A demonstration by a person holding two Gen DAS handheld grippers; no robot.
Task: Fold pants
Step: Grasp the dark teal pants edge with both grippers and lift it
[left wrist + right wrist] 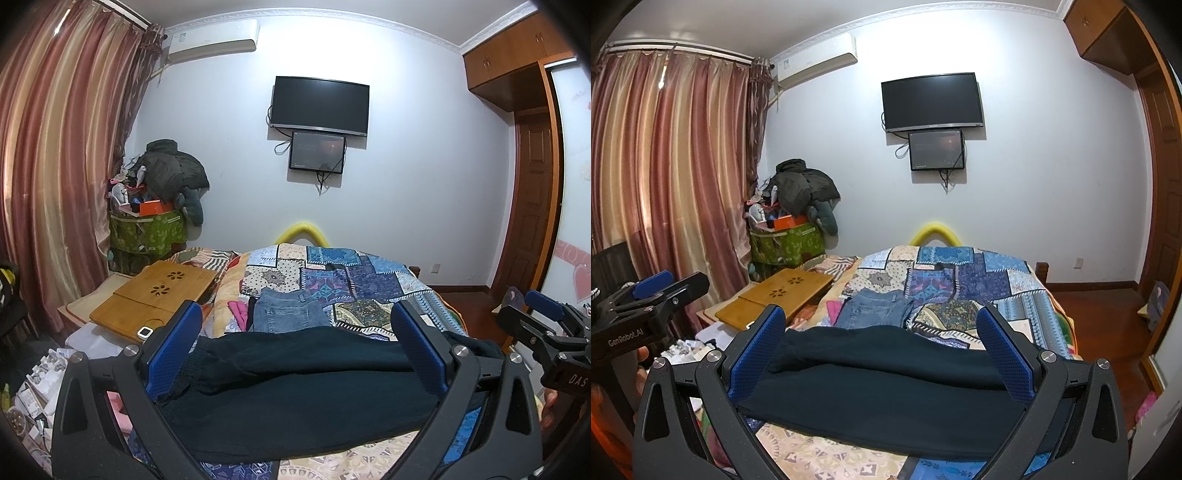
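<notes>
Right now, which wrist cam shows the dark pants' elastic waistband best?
Left wrist: the gathered waistband of the dark pants shows beside the left finger. Right wrist shows only smooth folded fabric; no waistband is discernible.

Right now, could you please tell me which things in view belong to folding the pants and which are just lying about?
Belongs to the job:
- dark navy fabric pants lying across the patchwork bedspread
- left gripper, open
- right gripper, open

Just lying about:
- folded blue denim jeans
- bamboo lap desk
- green leaf-print storage bin
- pink cloth
</notes>
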